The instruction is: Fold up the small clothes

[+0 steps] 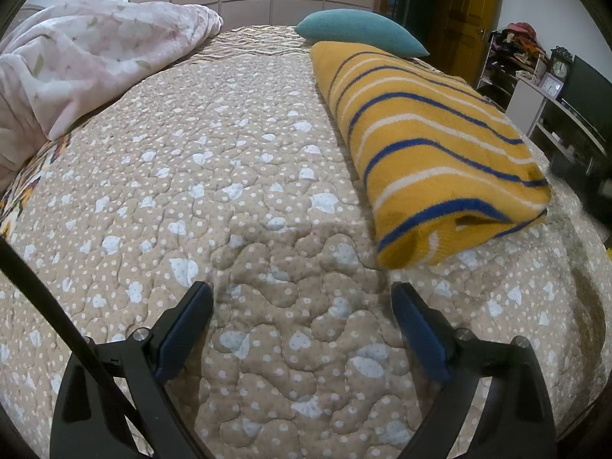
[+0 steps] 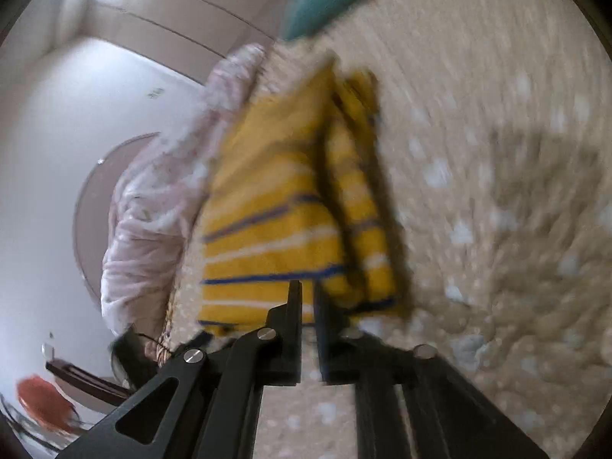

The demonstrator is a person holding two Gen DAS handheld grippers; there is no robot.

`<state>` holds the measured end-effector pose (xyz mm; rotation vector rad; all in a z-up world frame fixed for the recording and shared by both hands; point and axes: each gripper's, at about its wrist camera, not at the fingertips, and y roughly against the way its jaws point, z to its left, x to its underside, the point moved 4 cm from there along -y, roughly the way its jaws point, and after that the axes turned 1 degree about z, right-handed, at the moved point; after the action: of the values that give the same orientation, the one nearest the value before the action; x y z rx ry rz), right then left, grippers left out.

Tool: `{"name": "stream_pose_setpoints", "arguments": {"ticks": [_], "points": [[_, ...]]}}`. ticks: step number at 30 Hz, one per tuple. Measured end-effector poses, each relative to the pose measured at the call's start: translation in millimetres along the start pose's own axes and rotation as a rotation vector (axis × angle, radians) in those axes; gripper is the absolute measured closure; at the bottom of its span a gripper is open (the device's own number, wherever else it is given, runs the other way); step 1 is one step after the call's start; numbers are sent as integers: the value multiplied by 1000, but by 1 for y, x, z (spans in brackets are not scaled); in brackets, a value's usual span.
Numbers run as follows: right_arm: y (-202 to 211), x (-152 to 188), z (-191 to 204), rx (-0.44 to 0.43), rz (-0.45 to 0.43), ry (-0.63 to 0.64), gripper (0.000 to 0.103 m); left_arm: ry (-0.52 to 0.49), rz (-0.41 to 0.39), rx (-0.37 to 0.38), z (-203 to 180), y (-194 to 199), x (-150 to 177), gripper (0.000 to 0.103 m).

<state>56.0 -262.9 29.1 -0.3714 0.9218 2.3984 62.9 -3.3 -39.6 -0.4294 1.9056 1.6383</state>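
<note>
A yellow garment with blue and white stripes (image 1: 432, 145) lies folded into a thick bundle on the right side of the bed. My left gripper (image 1: 302, 294) is open and empty, low over the quilt, just left of and in front of the bundle's near end. In the right wrist view, which is tilted and blurred, my right gripper (image 2: 308, 287) has its jaws nearly together at the near edge of the yellow garment (image 2: 283, 210). Whether cloth is pinched between them cannot be told.
The bed is covered by a beige quilt with pale dots (image 1: 199, 176). A pink floral duvet (image 1: 88, 57) is heaped at the far left. A teal pillow (image 1: 359, 30) lies behind the garment. The bed edge and a desk with clocks (image 1: 550, 84) are to the right.
</note>
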Motion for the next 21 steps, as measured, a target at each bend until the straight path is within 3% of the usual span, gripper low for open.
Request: {"name": "stream_pose_setpoints", "arguments": {"ticks": [4,8,10,11,13,14,15,16,18,20,21], "points": [[-6,-33,34,15,-70,68,88,-1,0,0,0,0,0,8],[-56,-74,21,72,-6,29,88,3,1,10,0,0,0,8],[-69,-91,-9,183,-2,-9,90,6,-1,15,1,0,0,7],[-73,-97,-21,248,-10,-21,100,7,-1,17,1,0,0,7],[-56,-108,-45,344,-64,-67,103,7,-2,18,1,0,0,7],[-48,-107,-49,398,-78,-77,100,7,-2,18,1,0,0,7],[-34,-104,-53,485,-96,-69,80,8,-2,22,1,0,0,7],[-29,-101,-52,473,-102,-53,75,10,-2,26,2,0,0,7],[-13,-89,-51,364,-83,-52,68,17,11,45,4,2,-2,7],[4,-77,-50,260,-75,-81,64,50,34,105,7,11,-6,7],[9,-73,-49,216,-69,-80,56,97,25,181,10,20,-10,7]]}}
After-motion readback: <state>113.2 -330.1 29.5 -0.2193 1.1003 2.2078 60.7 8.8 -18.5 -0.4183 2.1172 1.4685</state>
